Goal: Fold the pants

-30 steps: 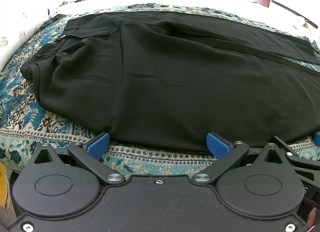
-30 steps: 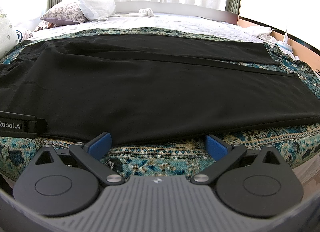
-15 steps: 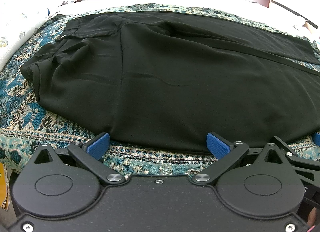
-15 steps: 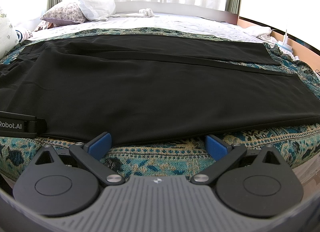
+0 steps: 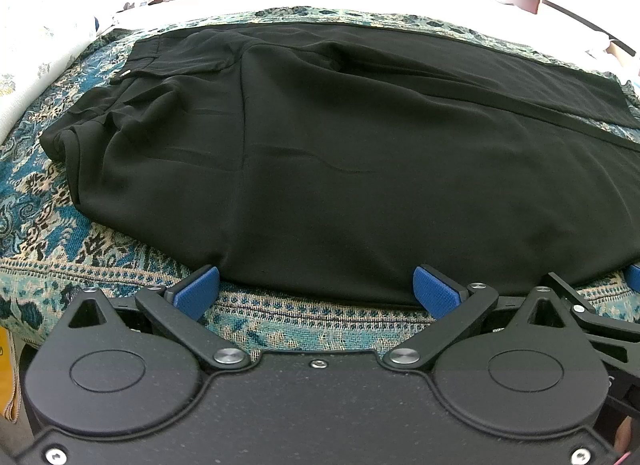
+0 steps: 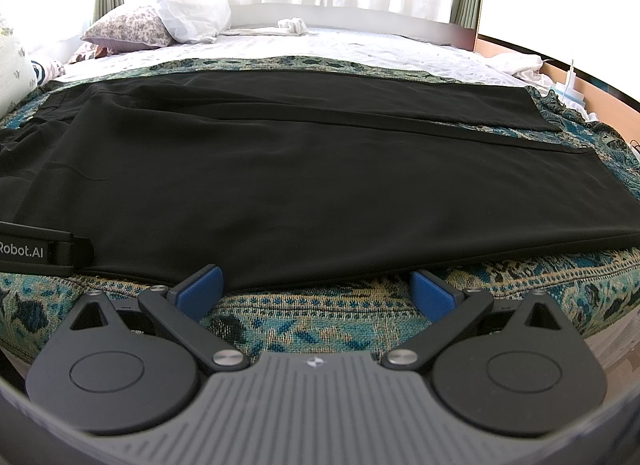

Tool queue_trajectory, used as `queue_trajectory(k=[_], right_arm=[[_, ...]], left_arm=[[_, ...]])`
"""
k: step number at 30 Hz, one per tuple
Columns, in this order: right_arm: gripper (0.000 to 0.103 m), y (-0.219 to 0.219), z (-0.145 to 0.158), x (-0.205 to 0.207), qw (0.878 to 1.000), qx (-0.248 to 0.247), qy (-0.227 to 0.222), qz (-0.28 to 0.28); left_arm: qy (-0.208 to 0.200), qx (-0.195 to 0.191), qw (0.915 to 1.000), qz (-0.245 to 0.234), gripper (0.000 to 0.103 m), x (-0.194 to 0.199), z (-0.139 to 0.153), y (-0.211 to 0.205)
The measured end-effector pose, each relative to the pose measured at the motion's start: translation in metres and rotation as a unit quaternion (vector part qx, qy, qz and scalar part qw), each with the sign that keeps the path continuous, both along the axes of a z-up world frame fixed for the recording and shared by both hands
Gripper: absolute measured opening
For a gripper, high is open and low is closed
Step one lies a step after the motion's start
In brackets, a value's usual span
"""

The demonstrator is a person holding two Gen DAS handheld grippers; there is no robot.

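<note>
Right wrist view is showing a bed (image 6: 360, 45) lying across the whole scene, with a teal patterned blanket (image 6: 312, 325) spreading over its near part and white sheets reaching to the far side. Black pants (image 6: 320, 185) are lying flat on that blanket, running left to right: the waist is sitting at the left and the two legs are stretching to the right, the far leg showing as a narrower strip behind the near one. A flowered pillow (image 6: 128, 29) and a white pillow (image 6: 192, 13) are resting at the far left.

Left wrist view is showing the pants (image 5: 340, 165) bunching slightly at the waist on the left.

Both tongs are sitting at the near edge of the bed, spread wide and gripping nothing. The left gripper (image 5: 316, 293) is facing the near hem line of the pants, its blue pads (image 5: 198, 293) lying just beside the cloth edge. The right gripper (image 6: 316, 291) is sitting the same way, further right along the near leg, its pads (image 6: 434, 293) just at the fabric's edge.
</note>
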State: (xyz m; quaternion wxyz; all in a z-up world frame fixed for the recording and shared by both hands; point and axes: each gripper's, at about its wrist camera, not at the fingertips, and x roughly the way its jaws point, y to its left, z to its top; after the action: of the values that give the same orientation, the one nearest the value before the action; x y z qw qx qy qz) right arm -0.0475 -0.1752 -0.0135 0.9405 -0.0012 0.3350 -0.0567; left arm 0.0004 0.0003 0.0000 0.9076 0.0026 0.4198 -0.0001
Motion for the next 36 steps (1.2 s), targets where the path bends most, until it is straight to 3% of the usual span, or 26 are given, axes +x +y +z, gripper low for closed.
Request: queue_trajectory(k=[14, 20, 24, 26, 32, 36], right_arm=[[0.103, 0.0, -0.004, -0.006, 1.0, 0.004, -0.022, -0.001], [0.103, -0.003, -0.004, -0.015, 0.999, 0.001, -0.047, 0.009], [0.103, -0.011, 0.003, -0.022, 0.998, 0.028, -0.05, 0.023], [0.103, -0.016, 0.004, -0.026, 0.998, 0.033, -0.058, 0.02], [0.103, -0.037, 0.013, -0.024, 0.997, -0.003, -0.079, -0.028], [0.103, -0.064, 0.017, -0.014, 0.994, -0.014, -0.073, -0.085]], left_arm=[[-0.002, 0.0, 1.0, -0.002, 0.103, 0.005, -0.002, 0.0], [-0.001, -0.024, 0.9994, -0.023, 0.103, 0.004, 0.004, 0.014], [-0.009, -0.08, 0.9965, -0.02, 0.102, 0.001, 0.016, 0.041], [-0.024, -0.085, 0.9961, -0.007, 0.102, 0.001, 0.022, 0.059], [-0.082, -0.036, 0.9927, 0.08, 0.102, 0.01, 0.035, 0.125], [-0.101, -0.063, 0.9831, 0.14, 0.102, 0.028, 0.033, 0.178]])
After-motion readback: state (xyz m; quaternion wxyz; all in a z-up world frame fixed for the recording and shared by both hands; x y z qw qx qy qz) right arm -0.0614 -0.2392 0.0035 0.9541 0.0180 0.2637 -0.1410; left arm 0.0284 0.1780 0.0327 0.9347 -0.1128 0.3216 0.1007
